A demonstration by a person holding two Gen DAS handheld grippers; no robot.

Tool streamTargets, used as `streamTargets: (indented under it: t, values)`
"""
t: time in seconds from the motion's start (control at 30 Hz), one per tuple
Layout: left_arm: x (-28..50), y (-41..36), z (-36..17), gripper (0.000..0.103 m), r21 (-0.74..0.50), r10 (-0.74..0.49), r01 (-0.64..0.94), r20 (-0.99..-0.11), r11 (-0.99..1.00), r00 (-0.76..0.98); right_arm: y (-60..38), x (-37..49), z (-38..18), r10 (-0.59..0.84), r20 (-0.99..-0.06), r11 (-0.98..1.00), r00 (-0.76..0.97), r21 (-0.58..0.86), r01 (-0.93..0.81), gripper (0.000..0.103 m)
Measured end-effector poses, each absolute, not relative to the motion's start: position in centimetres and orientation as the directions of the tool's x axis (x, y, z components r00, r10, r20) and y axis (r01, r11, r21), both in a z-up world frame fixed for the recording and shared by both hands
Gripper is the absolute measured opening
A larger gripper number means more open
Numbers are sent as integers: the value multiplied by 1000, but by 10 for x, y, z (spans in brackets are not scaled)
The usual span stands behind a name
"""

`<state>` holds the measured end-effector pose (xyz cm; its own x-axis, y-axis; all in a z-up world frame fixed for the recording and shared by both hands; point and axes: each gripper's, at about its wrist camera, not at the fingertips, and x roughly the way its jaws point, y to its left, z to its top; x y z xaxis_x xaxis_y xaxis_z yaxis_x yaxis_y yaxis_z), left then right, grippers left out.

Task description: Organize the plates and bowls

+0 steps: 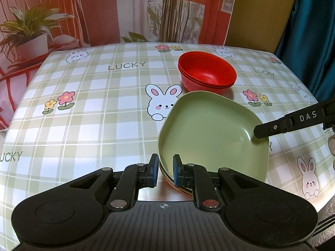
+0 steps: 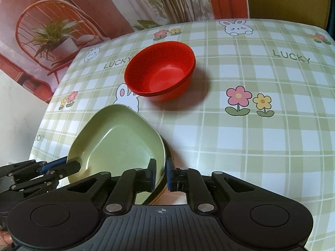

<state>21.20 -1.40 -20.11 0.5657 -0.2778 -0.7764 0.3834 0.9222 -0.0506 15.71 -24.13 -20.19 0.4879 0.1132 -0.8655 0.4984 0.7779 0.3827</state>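
Plates sit in a stack near the front edge of the table (image 1: pixel 83 96), a green plate (image 1: pixel 211 129) on top and at least 1 orange one just showing beneath it. Starting on the left: your left gripper (image 1: pixel 165 170) straddles the stack's near-left rim, its fingers narrowed to a small gap with the rim between the blue pads (image 1: pixel 176 170). They look closed on the green plate, though whether they also catch the plate below you cannot tell from here. Moving right, your right gripper (image 2: pixel 161 174) has the opposite rim between its fingers in much the same way, 1 finger over the inside of the plate and 1 outside.

Behind the stack, toward the far edge and just clear of it, stands a nest of red bowls (image 1: pixel 207 73), 3 by the look of the rims, upright.

The plate appears tilted, so it is probably being seated onto the stack. Keep both grips level with each other and lower evenly until the rims nest. Open the fingers only once the plate rests flat, then draw them back away from the bowls.
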Motion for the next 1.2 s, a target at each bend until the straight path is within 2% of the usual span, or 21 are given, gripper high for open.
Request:
streamTargets:
  t: [0.2, 0.7, 1.0, 1.2]
  values:
    - [212, -13, -200, 15, -57, -284, 384, -774, 922, 567, -238, 157, -200, 96, -868, 797, 487, 360, 485, 18]
    - [218, 0, -190, 15, -101, -308, 356, -744, 929, 592, -237, 157, -199, 68, -861, 822, 504, 335, 461, 18]
    - [240, 8, -147, 15, -189, -353, 306, -640, 933, 683, -263, 172, -165, -19, -770, 843, 638, 330, 424, 19]
    - [254, 6, -117, 15, -182, -356, 308, -561, 934, 747, -280, 179, -149, -141, -686, 896, 714, 219, 387, 21]
